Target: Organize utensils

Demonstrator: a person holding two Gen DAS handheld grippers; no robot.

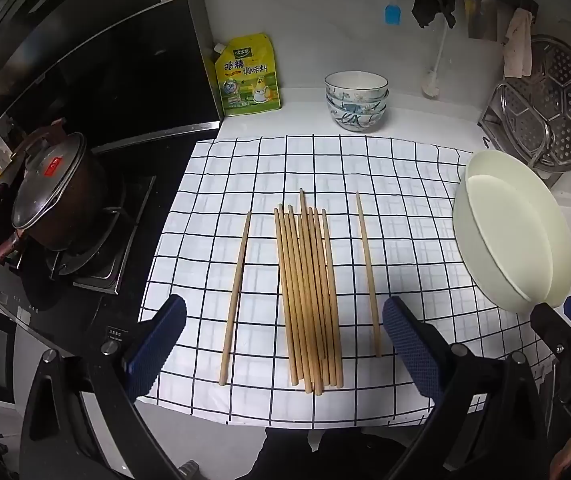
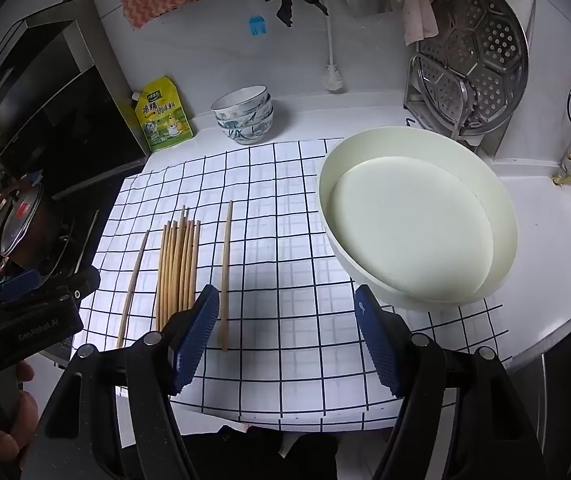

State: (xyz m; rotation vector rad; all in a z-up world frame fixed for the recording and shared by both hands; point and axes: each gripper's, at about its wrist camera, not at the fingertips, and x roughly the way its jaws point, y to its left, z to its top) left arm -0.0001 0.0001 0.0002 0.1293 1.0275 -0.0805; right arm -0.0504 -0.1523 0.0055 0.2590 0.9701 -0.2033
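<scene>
Left gripper (image 1: 283,344): fingers wide, holding nothing, over chopstick bundle (image 1: 309,300). Right gripper (image 2: 287,336): fingers wide, holding nothing. Body lettering: "GenRobot.AI", "DAS".

Bright light falls on the cloth (image 1: 365,168). The stove (image 1: 85,248) side is dark. Edges bend and go black.

White counter (image 1: 405,120), checked cloth (image 1: 405,200) over its middle. White tiled wall (image 1: 305,20) across top of frame. Black stove (image 1: 85,272) at left, lidded dark pot (image 1: 53,196) on burner. Perforated steel steamer tray (image 1: 557,108) propped upper right. Even light, soft shadows.
</scene>
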